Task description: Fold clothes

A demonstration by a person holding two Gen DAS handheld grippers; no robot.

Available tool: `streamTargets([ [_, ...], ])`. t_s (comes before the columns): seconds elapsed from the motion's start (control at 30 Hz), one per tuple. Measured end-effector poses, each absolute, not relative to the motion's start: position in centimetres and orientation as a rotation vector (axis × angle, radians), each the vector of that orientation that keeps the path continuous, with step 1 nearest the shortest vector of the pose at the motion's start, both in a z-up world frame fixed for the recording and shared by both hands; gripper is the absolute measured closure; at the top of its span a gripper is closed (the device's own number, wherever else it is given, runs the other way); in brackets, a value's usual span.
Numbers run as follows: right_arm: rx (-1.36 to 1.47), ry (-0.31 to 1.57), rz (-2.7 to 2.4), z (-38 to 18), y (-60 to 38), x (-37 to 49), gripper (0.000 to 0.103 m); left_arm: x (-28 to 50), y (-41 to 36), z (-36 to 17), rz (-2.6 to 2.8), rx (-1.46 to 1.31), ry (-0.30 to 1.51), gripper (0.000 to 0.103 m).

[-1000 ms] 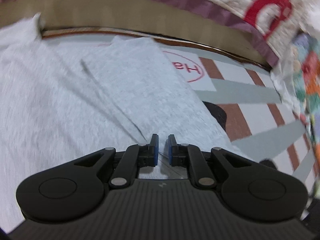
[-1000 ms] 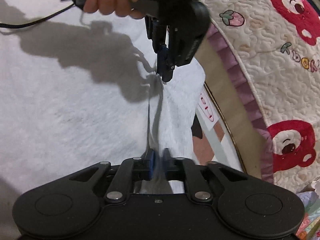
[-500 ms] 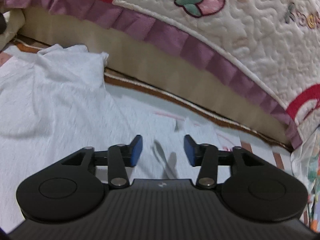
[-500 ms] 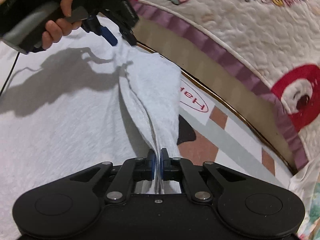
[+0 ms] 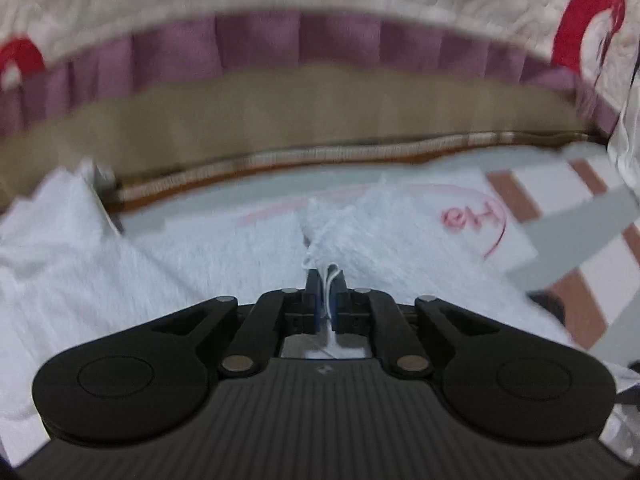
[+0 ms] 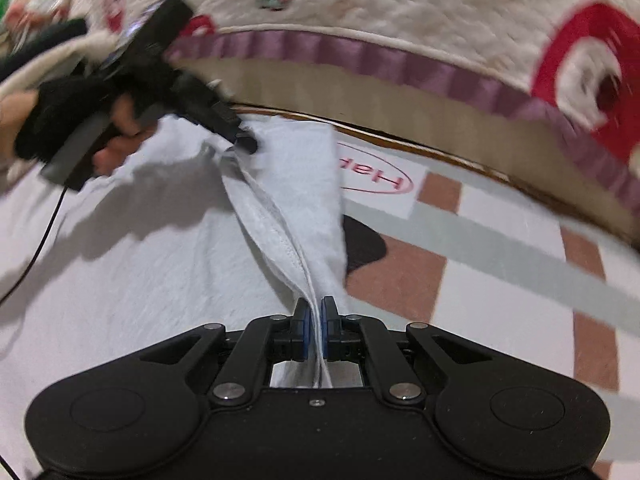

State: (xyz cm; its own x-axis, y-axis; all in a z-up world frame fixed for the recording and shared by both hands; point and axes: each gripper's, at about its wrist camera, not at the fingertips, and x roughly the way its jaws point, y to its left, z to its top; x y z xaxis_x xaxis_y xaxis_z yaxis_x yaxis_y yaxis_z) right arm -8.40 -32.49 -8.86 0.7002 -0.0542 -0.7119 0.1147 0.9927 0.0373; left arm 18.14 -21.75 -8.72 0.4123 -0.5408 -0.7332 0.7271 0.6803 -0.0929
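Note:
A white garment [image 6: 132, 264] lies spread on a patterned mat; it also shows in the left wrist view [image 5: 168, 256]. My right gripper [image 6: 314, 314] is shut on the garment's hemmed edge, which rises as a ridge from the jaws toward the far end. My left gripper [image 5: 327, 280] is shut on a bunched fold of the same garment at the far end of that ridge. It also shows in the right wrist view [image 6: 246, 142], held by a hand, its tip down on the cloth.
A quilted bed cover [image 6: 400, 12] with red prints and a purple frill [image 5: 260, 36] overhangs a tan bed side [image 5: 304, 116] just behind the garment. The mat [image 6: 500, 248] with brown and grey stripes lies to the right. A black cable [image 6: 40, 240] trails at the left.
My left gripper was open half a second ago and has closed on the far fold of the garment. My right gripper has kept its hold on the edge, and both views have swung toward the bed.

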Motion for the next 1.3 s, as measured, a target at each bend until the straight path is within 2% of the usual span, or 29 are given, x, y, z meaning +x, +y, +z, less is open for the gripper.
streamTargets([
  [0.13, 0.1, 0.794, -0.088, -9.7, -33.1, -7.9, 0.089, 18.3, -21.1, -6.7, -0.84, 0.05, 0.862, 0.099],
  [0.33, 0.111, 0.771, -0.075, -9.7, -33.1, -7.4, 0.089, 16.9, -23.3, -4.9, -0.862, 0.072, 0.852, 0.1],
  [0.43, 0.217, 0.733, -0.061, -9.3, -34.6, -7.7, 0.088, 17.1, -24.5, -3.5, -0.869, 0.07, 0.824, 0.1],
  [0.53, 0.421, 0.693, -0.026, -9.4, -37.1, -8.4, 0.096, 17.7, -26.1, -1.9, -0.877, 0.056, 0.809, 0.1],
  [0.7, 0.74, 0.607, -0.057, -10.1, -41.6, -10.2, 0.096, 17.7, -29.7, -0.6, -0.925, 0.04, 0.792, 0.1],
  [0.93, 0.95, 0.606, -0.189, -12.5, -46.4, -11.8, 0.096, 16.4, -37.0, -2.3, -0.983, 0.072, 0.784, 0.1],
  [1.03, 1.02, 0.626, -0.199, -13.6, -47.6, -12.0, 0.096, 15.7, -40.2, -3.8, -0.963, 0.165, 0.759, 0.1],
  [1.3, 1.132, 0.635, -0.232, -15.1, -49.4, -12.1, 0.096, 16.0, -44.0, -7.5, -0.94, 0.221, 0.799, 0.1],
])
